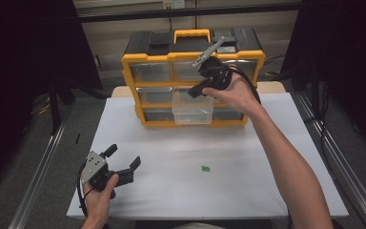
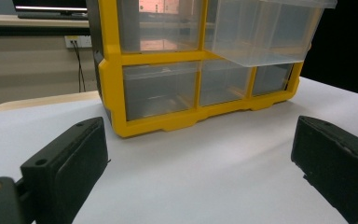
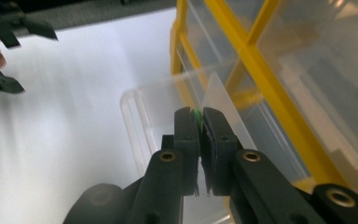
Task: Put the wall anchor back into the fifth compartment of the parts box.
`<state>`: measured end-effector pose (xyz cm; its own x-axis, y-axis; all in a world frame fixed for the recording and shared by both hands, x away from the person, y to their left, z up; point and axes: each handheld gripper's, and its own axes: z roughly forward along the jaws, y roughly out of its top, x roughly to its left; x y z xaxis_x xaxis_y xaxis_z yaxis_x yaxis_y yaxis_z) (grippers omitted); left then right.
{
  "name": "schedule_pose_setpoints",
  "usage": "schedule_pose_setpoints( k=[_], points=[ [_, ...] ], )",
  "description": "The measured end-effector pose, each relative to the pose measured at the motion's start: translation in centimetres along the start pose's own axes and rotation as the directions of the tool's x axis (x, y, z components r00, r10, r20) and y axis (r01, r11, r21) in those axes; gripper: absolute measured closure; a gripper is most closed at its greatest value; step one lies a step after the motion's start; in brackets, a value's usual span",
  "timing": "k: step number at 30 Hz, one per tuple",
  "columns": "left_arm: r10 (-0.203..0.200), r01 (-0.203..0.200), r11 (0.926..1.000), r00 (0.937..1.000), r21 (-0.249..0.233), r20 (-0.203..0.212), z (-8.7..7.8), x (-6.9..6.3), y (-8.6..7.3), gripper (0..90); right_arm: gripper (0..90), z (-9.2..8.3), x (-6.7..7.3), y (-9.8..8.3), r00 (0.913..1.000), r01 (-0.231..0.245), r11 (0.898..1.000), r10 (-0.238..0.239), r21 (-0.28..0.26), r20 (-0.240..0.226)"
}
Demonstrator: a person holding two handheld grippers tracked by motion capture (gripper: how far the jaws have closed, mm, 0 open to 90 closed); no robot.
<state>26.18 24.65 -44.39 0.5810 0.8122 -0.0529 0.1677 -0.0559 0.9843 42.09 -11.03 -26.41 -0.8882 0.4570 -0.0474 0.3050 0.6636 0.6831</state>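
Observation:
A yellow and black drawer cabinet [image 1: 193, 76] stands at the back of the white table [image 1: 248, 191]. One clear drawer [image 1: 192, 107] in its middle row is pulled out. My right gripper [image 1: 195, 91] hovers just above that drawer, shut on a small green piece [image 3: 196, 113] pinched between the pads, as the right gripper view [image 3: 199, 114] shows. A second small green piece [image 1: 205, 168] lies on the table in front. My left gripper [image 1: 123, 156] rests at the table's near left, open with nothing in it [image 2: 200, 158], facing the cabinet [image 2: 168, 119].
The cabinet's other clear drawers are pushed in. The pulled-out drawer [image 2: 265, 32] overhangs the table in front of the cabinet. Metal rails run along both sides of the table, with dark space beyond them.

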Motion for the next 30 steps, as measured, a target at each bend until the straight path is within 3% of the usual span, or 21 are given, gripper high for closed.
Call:
schedule_pose_setpoints(
  k=[5,8,11,14,20,24,27,30],
  points=[
    [-0.001,0.001,1.0,1.0,-0.002,-0.002,0.0,0.0,0.0,3.6,85.0,0.6,0.2,-0.3,0.9999,0.01,0.997,-0.009,0.071,-0.008],
    [0.011,-0.011,0.9999,0.9999,0.005,0.0,0.0,0.0,0.0,3.6,85.0,0.8,-0.1,-0.3,0.9999,0.005,0.996,-0.004,0.087,-0.01],
    [0.01,-0.01,0.9999,0.9999,0.005,0.0,0.0,0.0,0.0,3.6,84.9,1.2,-0.4,-0.4,0.9997,-0.025,0.993,0.025,0.112,-0.004],
    [0.003,-0.003,1.0,1.0,0.003,-0.008,0.0,0.0,0.0,3.6,84.7,1.6,-0.7,-0.6,0.9999,-0.009,0.988,0.011,0.152,-0.012],
    [0.006,-0.006,1.0,1.0,-0.001,0.0,0.0,0.1,0.0,3.6,84.3,2.3,-0.7,-0.7,1.0,-0.005,0.984,0.005,0.177,0.001],
    [0.006,-0.006,1.0,1.0,-0.001,0.0,0.0,0.1,0.0,3.7,75.9,2.4,-0.8,-0.7,0.9997,-0.019,0.986,0.016,0.164,0.021],
    [-0.018,0.018,0.9998,0.9998,-0.003,-0.002,0.0,0.0,0.0,3.6,67.6,2.1,-0.9,-0.7,0.9993,-0.034,0.988,0.031,0.148,0.023],
    [-0.002,0.002,1.0,1.0,-0.001,0.003,0.0,0.1,0.0,3.6,53.5,1.5,-1.0,-0.9,0.9979,-0.055,0.994,0.052,0.099,0.039]
  ],
)
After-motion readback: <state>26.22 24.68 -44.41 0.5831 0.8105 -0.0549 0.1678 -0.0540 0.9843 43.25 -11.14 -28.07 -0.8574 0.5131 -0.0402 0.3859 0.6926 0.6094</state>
